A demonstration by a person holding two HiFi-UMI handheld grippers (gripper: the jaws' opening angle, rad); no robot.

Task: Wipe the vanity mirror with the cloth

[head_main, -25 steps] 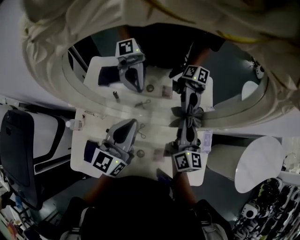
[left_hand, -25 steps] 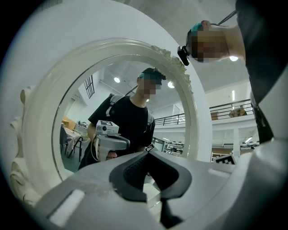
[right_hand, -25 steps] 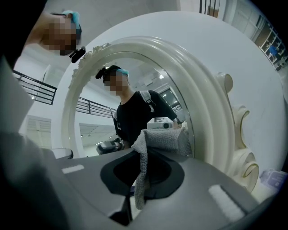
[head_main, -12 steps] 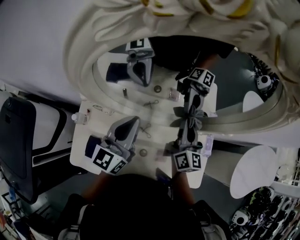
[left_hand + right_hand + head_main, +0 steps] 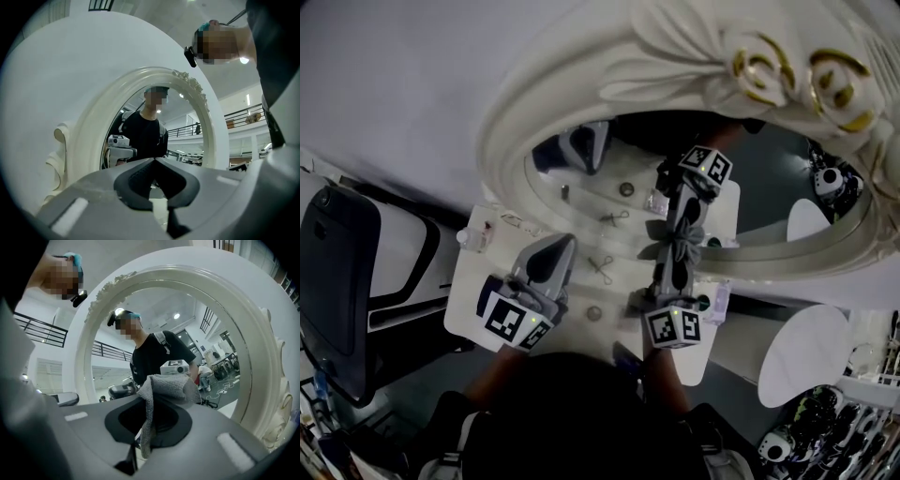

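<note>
While my right gripper (image 5: 679, 253) pinches the cloth (image 5: 674, 234) against the vanity mirror (image 5: 769, 178), my left gripper (image 5: 555, 251) is squeezed shut on nothing; I think wiping is on, so next I rub sideways

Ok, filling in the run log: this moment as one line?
right tool: shut on cloth, cloth against vanity mirror | left tool: shut, empty, off the glass
</note>
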